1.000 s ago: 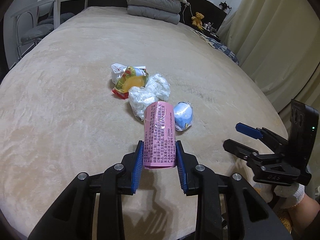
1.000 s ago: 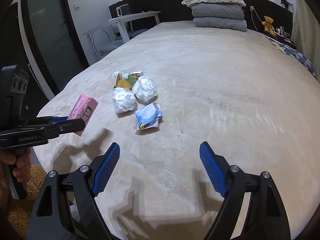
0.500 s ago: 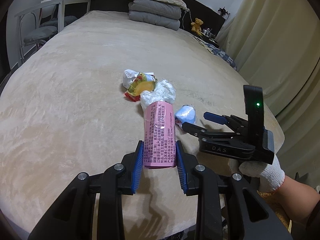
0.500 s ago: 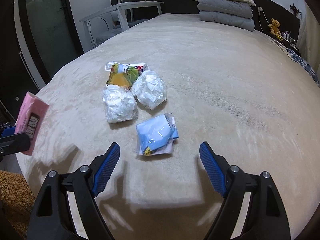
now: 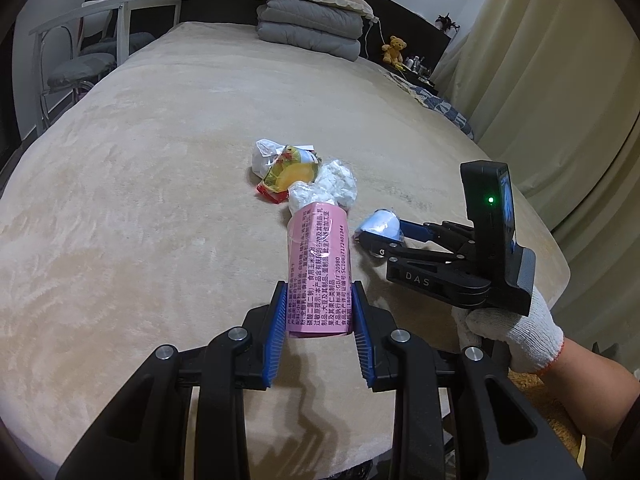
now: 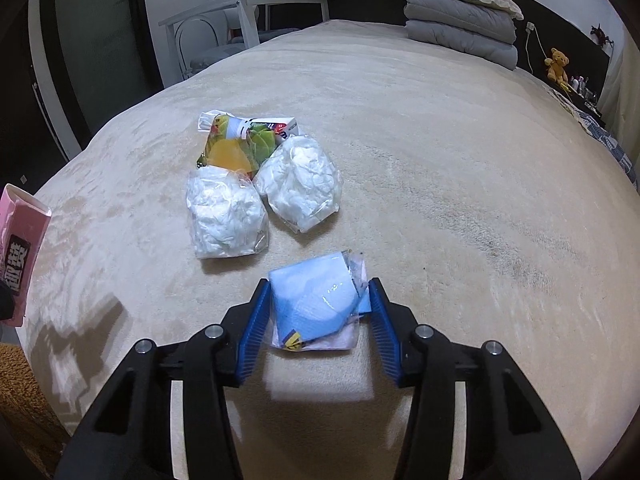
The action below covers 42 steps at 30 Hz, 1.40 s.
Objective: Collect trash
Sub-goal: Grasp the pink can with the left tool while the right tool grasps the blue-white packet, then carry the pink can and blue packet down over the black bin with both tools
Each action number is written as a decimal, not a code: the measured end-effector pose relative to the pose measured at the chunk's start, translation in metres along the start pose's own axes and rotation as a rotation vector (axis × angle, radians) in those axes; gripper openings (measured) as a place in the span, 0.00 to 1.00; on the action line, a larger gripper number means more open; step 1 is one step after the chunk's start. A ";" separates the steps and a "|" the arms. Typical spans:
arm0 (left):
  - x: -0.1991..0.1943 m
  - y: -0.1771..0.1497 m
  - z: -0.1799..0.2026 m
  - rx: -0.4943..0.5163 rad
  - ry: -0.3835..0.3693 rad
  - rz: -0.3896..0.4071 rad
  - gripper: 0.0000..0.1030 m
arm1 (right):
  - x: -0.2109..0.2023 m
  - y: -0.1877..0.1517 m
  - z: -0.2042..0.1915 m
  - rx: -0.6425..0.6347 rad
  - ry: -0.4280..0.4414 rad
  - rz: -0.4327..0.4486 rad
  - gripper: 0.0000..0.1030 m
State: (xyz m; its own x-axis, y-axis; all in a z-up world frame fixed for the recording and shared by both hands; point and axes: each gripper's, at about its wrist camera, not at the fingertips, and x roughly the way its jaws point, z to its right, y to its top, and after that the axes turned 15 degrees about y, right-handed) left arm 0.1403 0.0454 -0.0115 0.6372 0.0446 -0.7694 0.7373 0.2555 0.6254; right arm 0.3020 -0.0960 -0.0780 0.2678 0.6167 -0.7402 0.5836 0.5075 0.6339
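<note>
My left gripper (image 5: 319, 292) is shut on a pink printed box (image 5: 320, 256), held above the beige bed (image 5: 160, 200); the box also shows at the left edge of the right wrist view (image 6: 20, 240). The jaws of my right gripper (image 6: 319, 286) are closing on a blue packet in clear wrap (image 6: 316, 296), with the pads touching both its sides. From the left wrist view, that right gripper (image 5: 382, 234), in a white-gloved hand (image 5: 516, 336), has the blue packet (image 5: 380, 222) at its tips. Beyond lie two white crumpled bags (image 6: 226, 216) (image 6: 300, 184) and a yellow-green snack wrapper (image 6: 236, 140).
Folded grey quilts and a pillow (image 5: 312, 28) lie at the head of the bed, a teddy bear (image 5: 394, 48) beside them. A white table and chair (image 5: 100, 32) stand left of the bed, curtains (image 5: 540, 80) on the right. The bed's near edge is just under both grippers.
My right gripper moved forward and down over the blue packet and its jaws narrowed around it. The left gripper kept its hold on the pink box and barely moved.
</note>
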 end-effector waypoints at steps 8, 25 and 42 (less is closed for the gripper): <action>-0.001 -0.001 0.000 0.009 0.020 0.011 0.28 | -0.020 -0.004 0.000 0.023 0.009 0.045 0.48; -0.009 -0.017 0.004 0.008 0.066 0.045 0.28 | -0.100 -0.033 -0.015 0.115 0.081 0.208 0.48; -0.050 -0.073 0.021 0.012 -0.014 0.138 0.28 | -0.145 -0.106 -0.040 0.201 0.116 0.272 0.48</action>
State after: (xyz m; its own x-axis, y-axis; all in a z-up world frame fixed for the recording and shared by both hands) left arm 0.0591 0.0041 -0.0162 0.7358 0.0651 -0.6741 0.6449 0.2364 0.7268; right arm 0.1709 -0.2148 -0.0291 0.3515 0.7831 -0.5130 0.6451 0.1944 0.7390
